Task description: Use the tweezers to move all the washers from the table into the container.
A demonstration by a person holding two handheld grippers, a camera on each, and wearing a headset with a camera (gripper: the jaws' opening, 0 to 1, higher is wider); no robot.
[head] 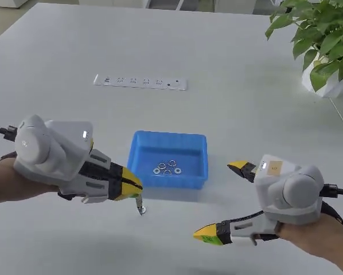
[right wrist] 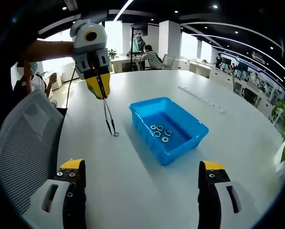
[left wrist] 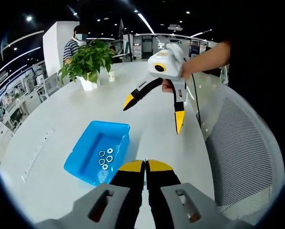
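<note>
A blue container (head: 138, 150) sits mid-table and holds several washers (head: 168, 168). My left gripper (head: 138, 184) hovers just left of the container's front corner, shut on metal tweezers (head: 139, 202) that point down. One washer (head: 141, 210) is at the tweezers' tip, low by the table; I cannot tell whether it is lifted. The right gripper view has the left gripper (right wrist: 100, 90), tweezers (right wrist: 107, 113), that washer (right wrist: 116, 134) and the container (right wrist: 196, 134). My right gripper (head: 223, 200) is open and holds nothing, right of the container, as the left gripper view confirms (left wrist: 153, 116).
A white power strip (head: 140, 82) lies behind the container. A potted plant (head: 320, 34) stands at the table's far right edge. A mesh office chair (left wrist: 242, 157) is beside the table. People sit in the background office.
</note>
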